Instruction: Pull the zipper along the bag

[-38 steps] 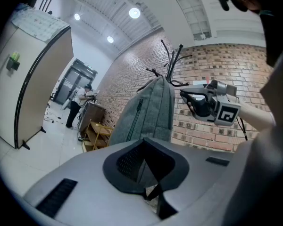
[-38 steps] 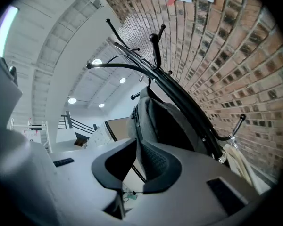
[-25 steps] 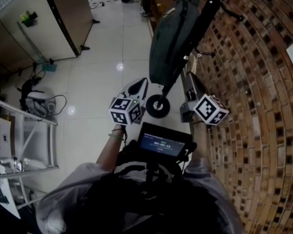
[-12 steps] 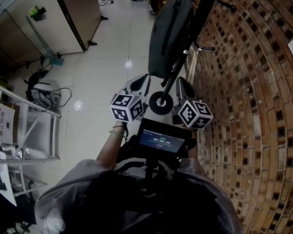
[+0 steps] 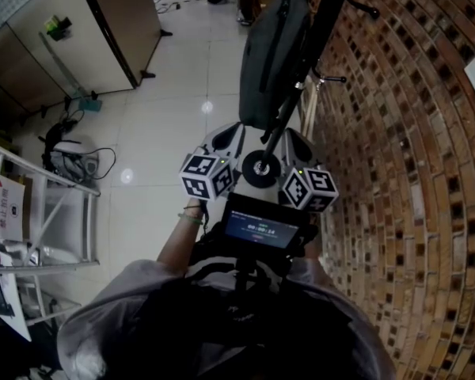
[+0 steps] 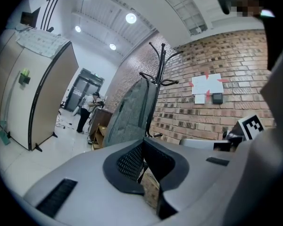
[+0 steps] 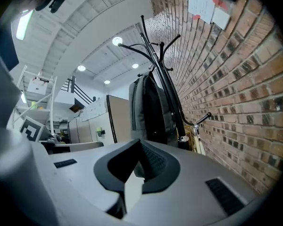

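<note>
The grey bag [image 5: 273,54] hangs from a black coat stand [image 5: 326,14] at the top centre of the head view, close to the brick wall [image 5: 412,133] that fills the right side. Below it at mid-frame, well apart from it, the left tongs [image 6: 142,147] are pressed together with nothing between them — the right tongs [image 7: 138,145] are pressed together and empty too. Both point toward the bag. A small screen [image 5: 261,229] sits just below them, and pale tiled floor [image 5: 166,133] spreads across the left.
</note>
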